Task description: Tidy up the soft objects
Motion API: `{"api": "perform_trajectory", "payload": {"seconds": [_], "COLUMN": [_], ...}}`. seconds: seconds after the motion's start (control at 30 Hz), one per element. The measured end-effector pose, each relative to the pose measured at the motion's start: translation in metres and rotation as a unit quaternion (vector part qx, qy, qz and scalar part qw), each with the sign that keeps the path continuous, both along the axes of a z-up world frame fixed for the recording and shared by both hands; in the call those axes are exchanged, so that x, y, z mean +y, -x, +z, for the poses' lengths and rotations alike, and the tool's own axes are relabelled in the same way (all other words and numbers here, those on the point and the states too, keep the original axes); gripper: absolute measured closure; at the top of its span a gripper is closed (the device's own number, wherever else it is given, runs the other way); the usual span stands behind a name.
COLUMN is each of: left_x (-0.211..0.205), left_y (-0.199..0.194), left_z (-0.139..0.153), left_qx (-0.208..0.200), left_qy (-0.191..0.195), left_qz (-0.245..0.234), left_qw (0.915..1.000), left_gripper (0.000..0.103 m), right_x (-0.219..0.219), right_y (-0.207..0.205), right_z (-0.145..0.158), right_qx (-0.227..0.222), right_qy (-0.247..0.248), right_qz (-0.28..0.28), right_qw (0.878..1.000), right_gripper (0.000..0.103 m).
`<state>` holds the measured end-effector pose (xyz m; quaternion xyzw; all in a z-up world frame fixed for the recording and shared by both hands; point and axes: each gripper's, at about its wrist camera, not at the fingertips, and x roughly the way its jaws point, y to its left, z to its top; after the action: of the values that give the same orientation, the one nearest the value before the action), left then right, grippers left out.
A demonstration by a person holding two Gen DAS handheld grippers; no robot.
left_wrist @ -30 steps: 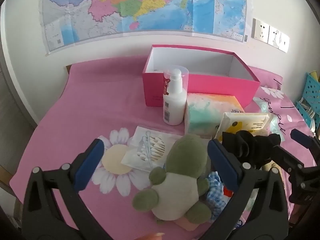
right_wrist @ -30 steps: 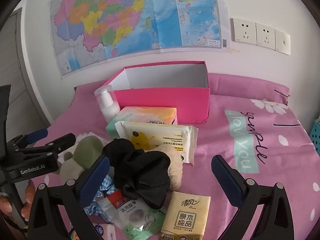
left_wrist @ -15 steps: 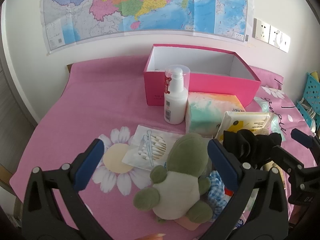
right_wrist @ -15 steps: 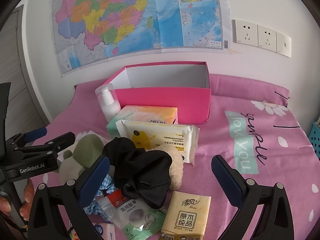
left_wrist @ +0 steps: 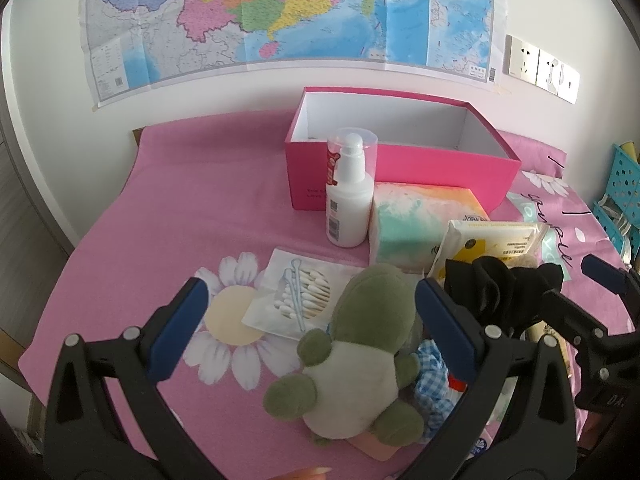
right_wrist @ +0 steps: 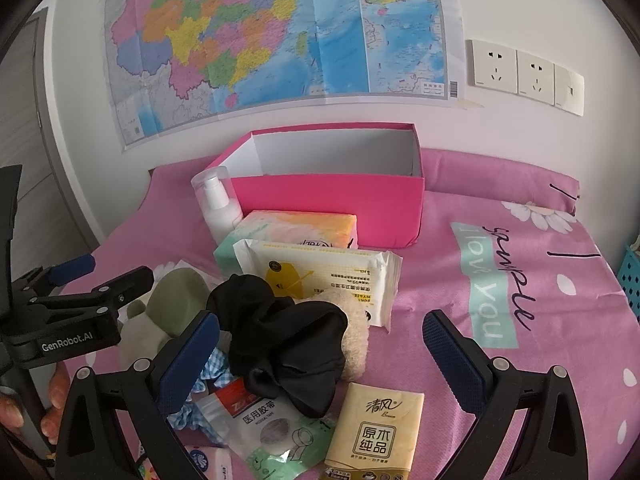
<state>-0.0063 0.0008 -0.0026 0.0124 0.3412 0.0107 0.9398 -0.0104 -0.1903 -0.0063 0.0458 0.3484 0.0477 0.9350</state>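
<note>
Both tongs stand wide apart and hold nothing. The left tongs (left_wrist: 310,316) hover over the green plush toy (left_wrist: 356,352), which lies face down on the pink bedsheet (left_wrist: 192,216) between the two blue pads without touching either. The right tongs (right_wrist: 320,352) hover above the black scrunchie (right_wrist: 284,340), which rests on a beige fluffy item (right_wrist: 354,340) and partly on a blue checked scrunchie (right_wrist: 208,372).

The open pink box (right_wrist: 332,204) sits at the back near the wall, its interior white. In front of it: a white pump bottle (left_wrist: 348,196) standing upright, a tissue pack (left_wrist: 416,228) just beside it, and a wet-wipe pack (right_wrist: 320,276) leaning against the tissues. A cotton swab packet (left_wrist: 296,296) lies flat next to the plush head. Nearest the right camera lie a medical tape bag (right_wrist: 272,432) and a yellow pocket tissue pack (right_wrist: 376,432).
</note>
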Motion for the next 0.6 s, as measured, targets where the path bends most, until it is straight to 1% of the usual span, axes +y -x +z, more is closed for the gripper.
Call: {"api": "perform_trajectory", "payload": {"seconds": [0.6], "left_x": [-0.0045], "left_y": [0.0011], "left_z": [-0.0013], "left_qx": [0.003], "left_qy": [0.000], "left_qz": [-0.003], "left_qw": [1.0000], "left_gripper": [0.000], "right_x": [0.0029], "right_y": [0.0016], "right_z": [0.0000], "right_qx": [-0.002], "right_qy": [0.002], "right_qz": [0.004], "right_qw": [1.000], "right_gripper": [0.000]}}
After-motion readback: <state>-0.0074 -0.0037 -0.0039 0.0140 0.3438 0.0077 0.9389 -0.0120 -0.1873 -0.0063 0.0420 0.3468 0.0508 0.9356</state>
